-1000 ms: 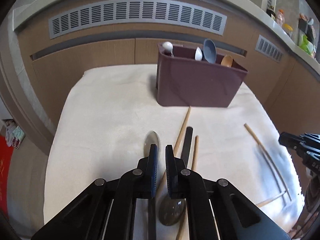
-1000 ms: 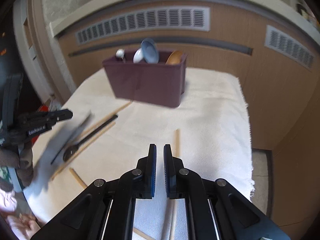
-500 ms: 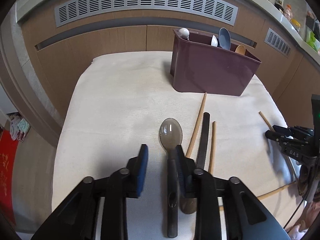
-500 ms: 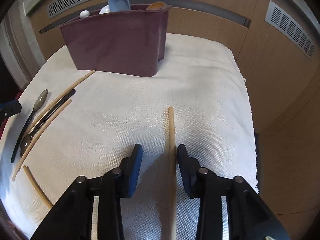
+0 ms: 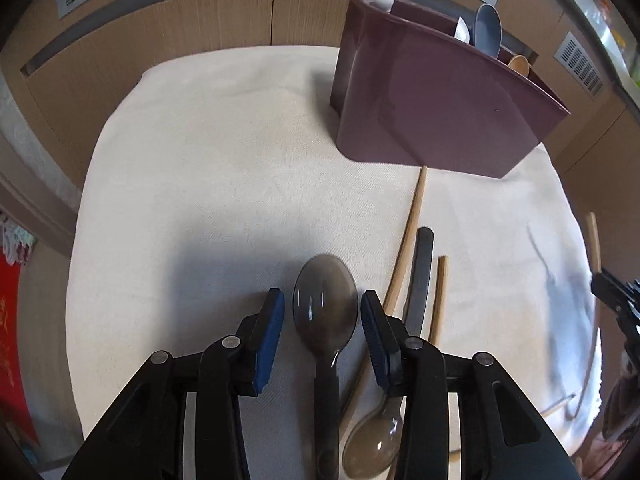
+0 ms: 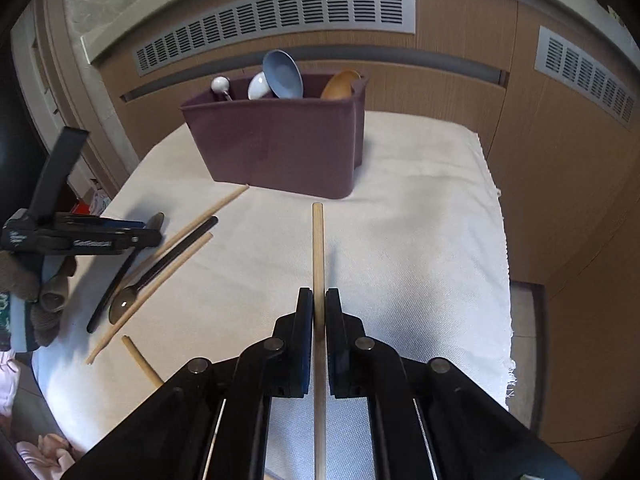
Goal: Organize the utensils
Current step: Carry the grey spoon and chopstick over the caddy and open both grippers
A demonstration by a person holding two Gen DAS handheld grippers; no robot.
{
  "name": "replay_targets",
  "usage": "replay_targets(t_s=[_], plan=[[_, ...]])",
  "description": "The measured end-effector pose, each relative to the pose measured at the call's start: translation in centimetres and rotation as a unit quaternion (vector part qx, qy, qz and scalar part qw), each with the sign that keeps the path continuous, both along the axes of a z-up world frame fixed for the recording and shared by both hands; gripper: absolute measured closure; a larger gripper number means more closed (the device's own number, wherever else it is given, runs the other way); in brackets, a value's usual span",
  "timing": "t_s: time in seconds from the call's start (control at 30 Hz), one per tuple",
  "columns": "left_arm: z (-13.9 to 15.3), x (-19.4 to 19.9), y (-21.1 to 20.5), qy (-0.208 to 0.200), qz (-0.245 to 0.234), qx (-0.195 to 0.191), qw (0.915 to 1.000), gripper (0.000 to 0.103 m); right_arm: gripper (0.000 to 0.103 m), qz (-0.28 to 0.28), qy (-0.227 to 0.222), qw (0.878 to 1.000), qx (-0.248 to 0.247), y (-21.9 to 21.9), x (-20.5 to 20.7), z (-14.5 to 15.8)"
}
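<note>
My left gripper (image 5: 322,306) is open, its jaws on either side of a dark translucent spoon (image 5: 325,308) that lies on the white cloth (image 5: 208,168). A second dark spoon (image 5: 416,280) and two wooden chopsticks (image 5: 408,236) lie just right of it. My right gripper (image 6: 319,306) is shut on a wooden chopstick (image 6: 318,248) that points toward the maroon utensil holder (image 6: 280,148). The holder also shows in the left wrist view (image 5: 432,116) with several spoons standing in it. The left gripper shows at the left of the right wrist view (image 6: 80,236).
Another chopstick (image 6: 142,362) lies near the cloth's front edge, left of my right gripper. Wooden cabinet fronts with grey vents (image 6: 276,20) stand behind the table. The cloth's frayed right edge (image 6: 504,280) hangs beside a drop to the floor.
My left gripper has opened wider and moved forward and down around the spoon's bowl. My right gripper has closed on the chopstick that lay between its jaws.
</note>
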State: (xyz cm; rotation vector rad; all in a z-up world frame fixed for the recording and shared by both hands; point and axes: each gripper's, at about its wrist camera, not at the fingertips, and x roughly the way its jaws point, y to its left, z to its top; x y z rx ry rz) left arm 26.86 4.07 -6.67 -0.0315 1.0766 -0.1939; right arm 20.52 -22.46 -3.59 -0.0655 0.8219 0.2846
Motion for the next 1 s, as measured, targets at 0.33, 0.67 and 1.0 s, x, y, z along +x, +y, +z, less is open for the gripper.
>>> replay_targets(t_s=[0.33, 0.67, 1.0], plan=[[-0.3, -3.1, -1.6, -0.067, -0.031, 0.032, 0.9968, 0.070, 0.098, -0.001, -0.040, 0.999, -0.003, 0.1, -1.2, 1.6], [7.0, -10.6, -1.6, -0.197, -0.040, -0.029, 0.9792, 0.070, 0.098, 0.003, -0.085, 0.996, 0.019, 0.5, -2.5, 4.3], [22.7, -10.5, -3.0, -0.384, -0.062, -0.080, 0.9179, 0.070, 0.098, 0.007, -0.250, 0.968, 0.029, 1.5, -3.0, 17.8]])
